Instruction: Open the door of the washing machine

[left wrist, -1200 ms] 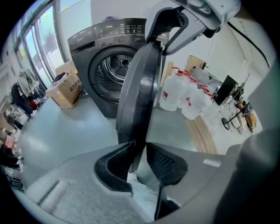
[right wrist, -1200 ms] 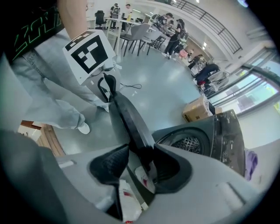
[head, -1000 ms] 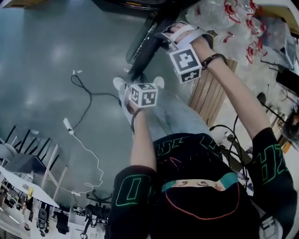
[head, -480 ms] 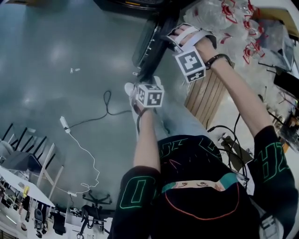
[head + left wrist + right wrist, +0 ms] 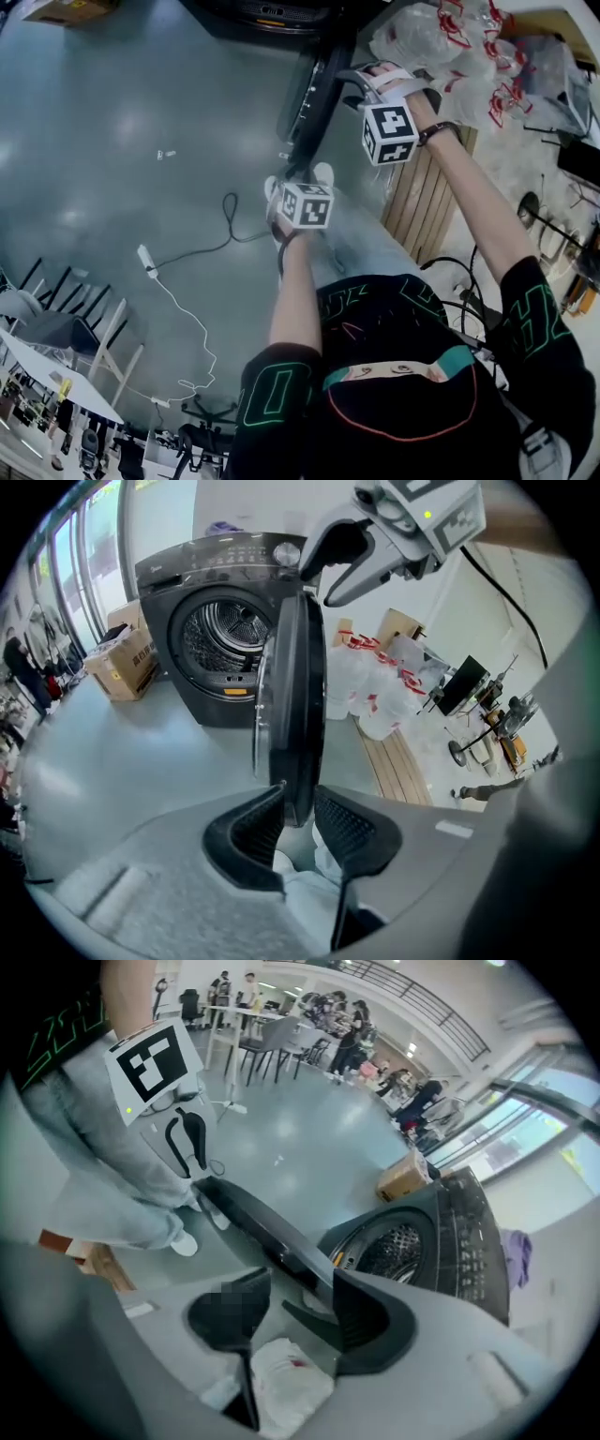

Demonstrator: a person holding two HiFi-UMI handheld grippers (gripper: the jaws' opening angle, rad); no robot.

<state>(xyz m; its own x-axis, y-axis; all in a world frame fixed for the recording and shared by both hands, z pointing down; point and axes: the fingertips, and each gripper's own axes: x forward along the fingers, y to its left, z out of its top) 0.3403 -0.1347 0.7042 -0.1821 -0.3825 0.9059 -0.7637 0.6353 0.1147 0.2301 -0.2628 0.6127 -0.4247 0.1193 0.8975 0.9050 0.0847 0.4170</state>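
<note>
— Between the jaws of the left gripper (image 5: 292, 803), what is there?

— The lower rim of the door (image 5: 292, 686). Both ribbed pads are closed in against it, one on each face, so this gripper is pinching the door's edge. From there the door rises straight ahead of the jaws, seen edge-on, dark and round.

— And the washing machine (image 5: 187, 569) itself?

— Beyond those jaws and a little to their left, dark grey, well apart from the tool. The door is swung out from its front, and the steel drum (image 5: 223, 637) shows open behind it.

— How does the right gripper (image 5: 298, 1281) stand?

— Its jaws are spread. The door's upper rim runs in from ahead and to the left and ends in the gap between them, close by the right-hand jaw. Whether it touches that jaw I cannot tell. There is room left on the other side.

— Where are the two tools relative to each other?

— Seen from the left gripper, the right one hangs above it, over the top of the door. Seen from the right gripper, the left one sits at the far end of the door, ahead and to the left of the jaws.

— What else lies round them?

— Left of the left gripper's jaws, beside the machine, a cardboard box (image 5: 127, 658) sits on the grey floor (image 5: 141, 761). To their right is a heap of clear plastic bags (image 5: 370, 682) with red print, and nearer the tool, wooden slats (image 5: 403, 766).
</note>
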